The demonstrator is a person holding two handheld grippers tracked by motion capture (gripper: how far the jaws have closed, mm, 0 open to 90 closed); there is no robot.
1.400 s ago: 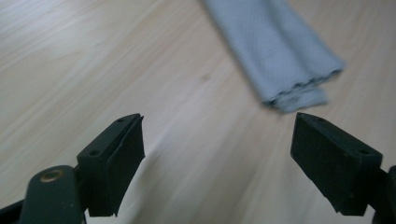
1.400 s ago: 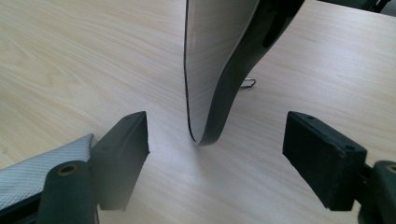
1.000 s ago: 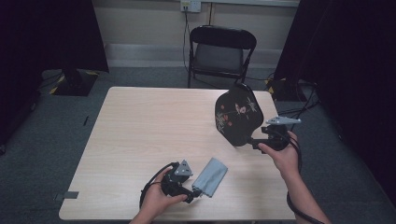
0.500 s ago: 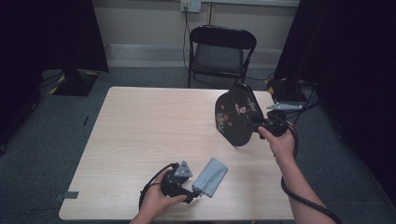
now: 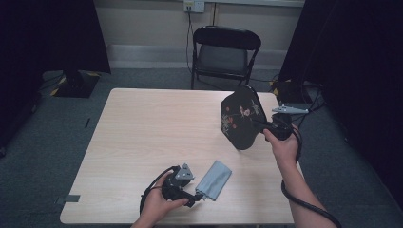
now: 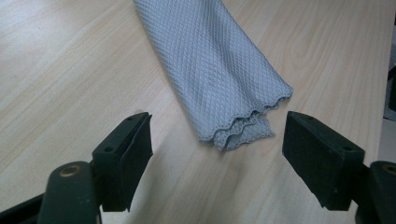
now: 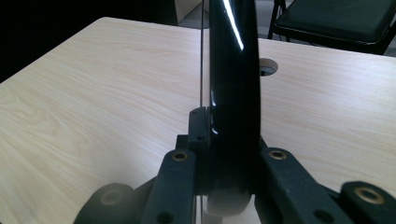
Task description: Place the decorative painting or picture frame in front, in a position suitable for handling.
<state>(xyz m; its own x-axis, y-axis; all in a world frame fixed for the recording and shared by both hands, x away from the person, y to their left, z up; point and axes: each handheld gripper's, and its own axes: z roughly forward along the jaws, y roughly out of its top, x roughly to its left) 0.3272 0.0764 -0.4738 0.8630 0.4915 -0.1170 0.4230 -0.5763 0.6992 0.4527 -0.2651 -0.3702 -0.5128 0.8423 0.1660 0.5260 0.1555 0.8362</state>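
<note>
Left gripper view puts the nearest thing first: the folded pale grey cloth with a woven diamond texture (image 6: 224, 70) lies flat on the light wood-grain bench (image 6: 60, 60), its scalloped end pointing into the gap between the two black jaws, which stand wide apart and press on nothing. In the high view the left gripper (image 5: 197, 196) rests low at the bench's near edge with that cloth (image 5: 214, 180) just ahead of it. Farther off, toward the right edge, the right gripper (image 5: 266, 129) holds up the glossy black paddle-shaped fan with small red and white flowers painted on it (image 5: 241, 121), tilted and clear of the bench top; its jaws have just been closing, and in the right gripper view they are clamped on the narrow handle end of the fan (image 7: 232, 84), seen edge-on. Whether the grip sits on the handle proper or the base of the blade is hard to tell, since that close view is blurred low down. Beyond the bench stands a black folding chair (image 5: 227, 50). As I judge it, the step in hand is securing the fan so it can be wiped; the next move calls for the left jaws to close on the cloth's near end, lift it, and carry it across to the fan's face while the right hand keeps the fan steady.
</note>
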